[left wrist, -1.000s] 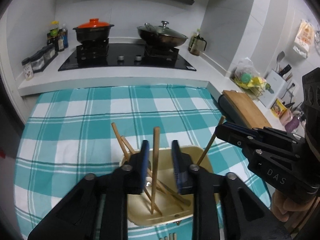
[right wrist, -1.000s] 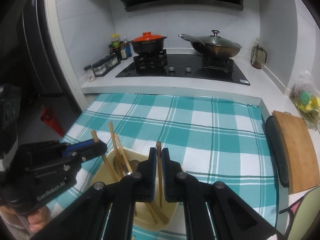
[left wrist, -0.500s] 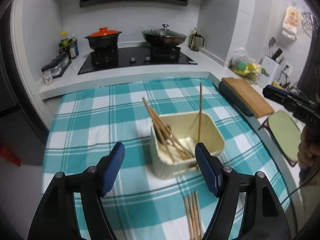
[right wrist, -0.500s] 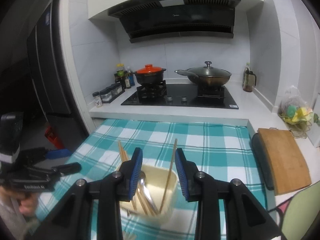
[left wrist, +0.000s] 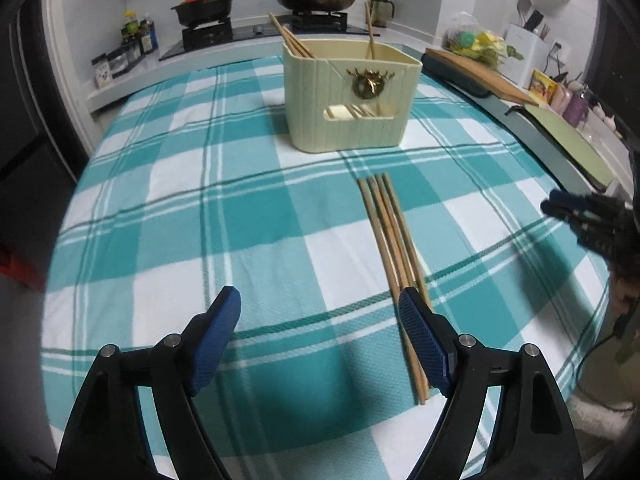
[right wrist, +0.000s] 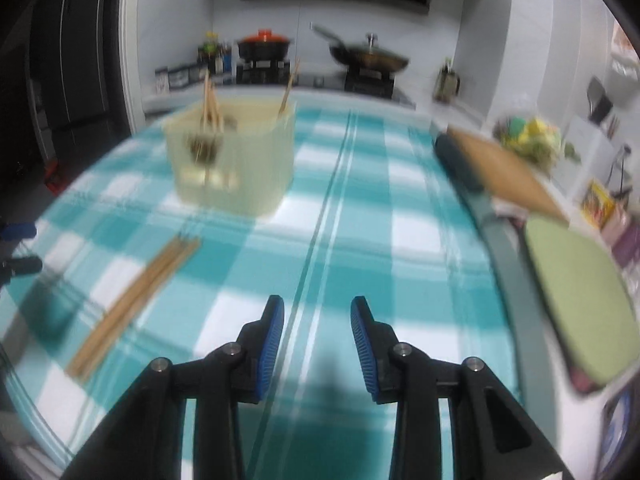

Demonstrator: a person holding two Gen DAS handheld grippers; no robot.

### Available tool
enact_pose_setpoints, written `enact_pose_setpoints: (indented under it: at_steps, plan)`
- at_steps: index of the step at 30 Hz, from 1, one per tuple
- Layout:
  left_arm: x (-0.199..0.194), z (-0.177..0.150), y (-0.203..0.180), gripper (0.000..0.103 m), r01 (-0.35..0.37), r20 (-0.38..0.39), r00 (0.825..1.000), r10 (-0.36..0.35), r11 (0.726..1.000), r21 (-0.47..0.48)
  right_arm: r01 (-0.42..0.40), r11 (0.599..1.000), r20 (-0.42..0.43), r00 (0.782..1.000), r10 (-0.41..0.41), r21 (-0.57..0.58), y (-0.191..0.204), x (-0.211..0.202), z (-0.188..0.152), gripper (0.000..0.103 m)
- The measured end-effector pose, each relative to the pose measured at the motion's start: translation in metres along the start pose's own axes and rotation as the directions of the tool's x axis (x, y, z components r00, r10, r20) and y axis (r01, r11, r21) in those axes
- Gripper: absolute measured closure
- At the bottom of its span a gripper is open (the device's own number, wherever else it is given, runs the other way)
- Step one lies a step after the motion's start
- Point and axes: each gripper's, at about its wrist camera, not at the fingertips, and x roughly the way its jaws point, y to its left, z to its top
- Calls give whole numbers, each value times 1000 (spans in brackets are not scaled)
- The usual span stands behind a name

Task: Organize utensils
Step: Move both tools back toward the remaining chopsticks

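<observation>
Chopsticks (left wrist: 394, 248) lie bundled on the checked cloth (left wrist: 248, 216) before the holder (left wrist: 350, 92), both left gripper (left wrist: 320, 336) and right gripper (right wrist: 317, 336) spread empty, so the next pickup likely needs one closing on a stick.

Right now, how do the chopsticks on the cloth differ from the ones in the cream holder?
The chopsticks on the cloth lie flat, bundled side by side; the chopsticks in the holder stand leaning, spread apart. The first are fully visible, the second half hidden by the cream holder. Both look like plain light wood.
</observation>
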Motion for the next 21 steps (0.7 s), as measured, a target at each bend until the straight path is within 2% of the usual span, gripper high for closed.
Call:
enact_pose_setpoints:
  at_steps: [2,5,12,21]
  plan:
    - [10,-1,-5,20,29,4,1000,-29,1000,3,-30,999,-42,999,31,41,13,6,-28,68]
    - [31,5,-12,20,41,-13,999,-40,999,18,-73,993,-50,996,78,91,29,5,-45,68]
    - [74,10,-19,21,12,-82,997,-10,1000,29,-108,991,-15,994,109,77,57,0,-44,68]
    - [89,11,-20,19,-29,-88,996,30,999,20,-122,991,-28,992,124,60,70,2,-46,68]
